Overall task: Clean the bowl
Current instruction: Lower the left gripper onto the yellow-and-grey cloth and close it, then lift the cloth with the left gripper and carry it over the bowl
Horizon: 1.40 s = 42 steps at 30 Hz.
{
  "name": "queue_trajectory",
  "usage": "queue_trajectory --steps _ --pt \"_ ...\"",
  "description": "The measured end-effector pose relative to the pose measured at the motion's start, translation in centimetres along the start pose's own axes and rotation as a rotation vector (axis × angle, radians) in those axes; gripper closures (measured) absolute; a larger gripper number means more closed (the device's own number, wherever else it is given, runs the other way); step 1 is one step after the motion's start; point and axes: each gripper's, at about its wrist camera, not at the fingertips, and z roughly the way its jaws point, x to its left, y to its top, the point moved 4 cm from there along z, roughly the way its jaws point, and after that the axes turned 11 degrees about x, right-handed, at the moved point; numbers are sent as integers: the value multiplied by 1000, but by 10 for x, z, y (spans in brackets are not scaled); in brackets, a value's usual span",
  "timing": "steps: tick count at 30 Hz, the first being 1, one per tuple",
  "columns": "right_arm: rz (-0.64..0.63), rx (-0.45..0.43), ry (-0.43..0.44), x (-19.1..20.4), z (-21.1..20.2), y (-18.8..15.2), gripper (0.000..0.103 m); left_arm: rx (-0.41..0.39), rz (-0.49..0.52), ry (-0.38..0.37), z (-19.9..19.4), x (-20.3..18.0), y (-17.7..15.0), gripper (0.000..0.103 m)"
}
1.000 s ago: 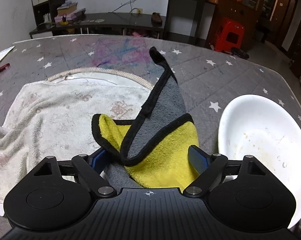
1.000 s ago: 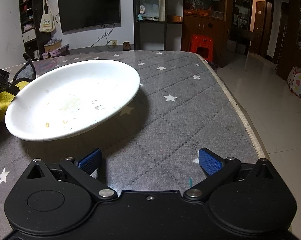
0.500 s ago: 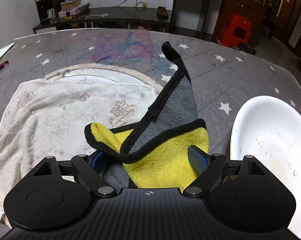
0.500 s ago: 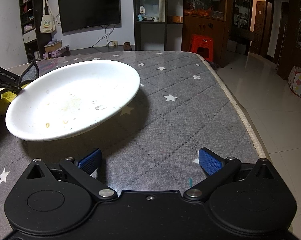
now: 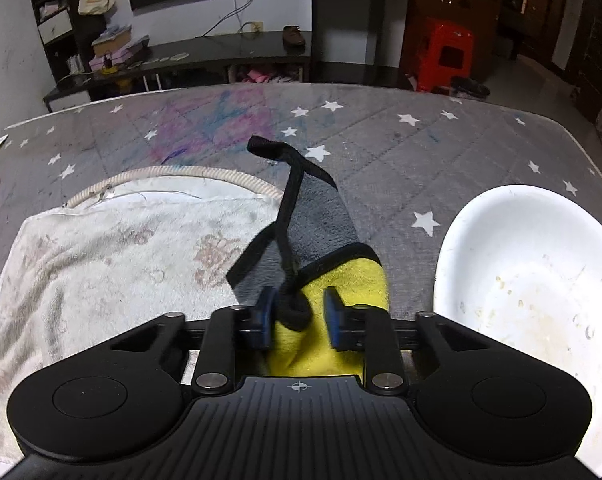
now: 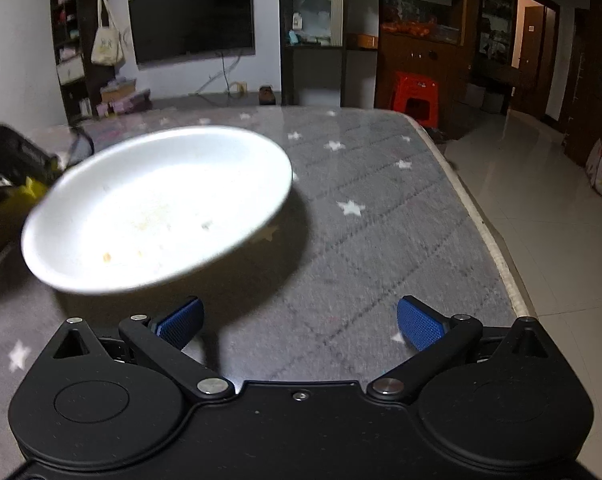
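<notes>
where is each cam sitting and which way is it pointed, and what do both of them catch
Left wrist: sits on the left gripper, looking forward and down along its fingers, which pinch the yellow-and-grey cloth beside the white towel; only the gripper's own body shows.
Right wrist: sits on the right gripper, low over the star-patterned cover, facing the room; its open fingers show.
Shared: the soiled white bowl, the TV and the red stool.

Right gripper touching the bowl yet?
Apart. Right wrist view shows the right gripper open, with grey mat visible between its fingertips and the bowl.
</notes>
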Motion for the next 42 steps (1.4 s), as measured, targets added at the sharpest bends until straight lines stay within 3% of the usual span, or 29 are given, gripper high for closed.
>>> queue_trajectory --steps 5,7,10,18,29,32,35,37,42 --pt "-1 1 3 0 1 0 0 15 -36 -30 -1 6 1 77" --pt "-1 1 4 0 1 0 0 21 -54 -41 -5 9 2 57" --pt "-1 2 6 0 1 1 0 -1 -78 -76 -17 14 4 36" --pt "-2 3 10 1 2 1 0 -36 -129 -59 -32 35 -1 25" --pt "-6 1 15 -7 -3 -2 0 66 -150 -94 -2 21 -9 25" --pt "-8 -2 16 -7 -2 -2 0 73 -146 -96 2 19 -11 27" --pt "-7 -3 18 -7 -3 -1 0 66 -132 -102 4 15 -13 45" --pt "-4 -8 24 -7 -6 0 0 59 -124 -116 0 14 -11 67" --pt "3 -20 38 -5 -14 4 0 22 -87 -101 -11 10 -6 85"
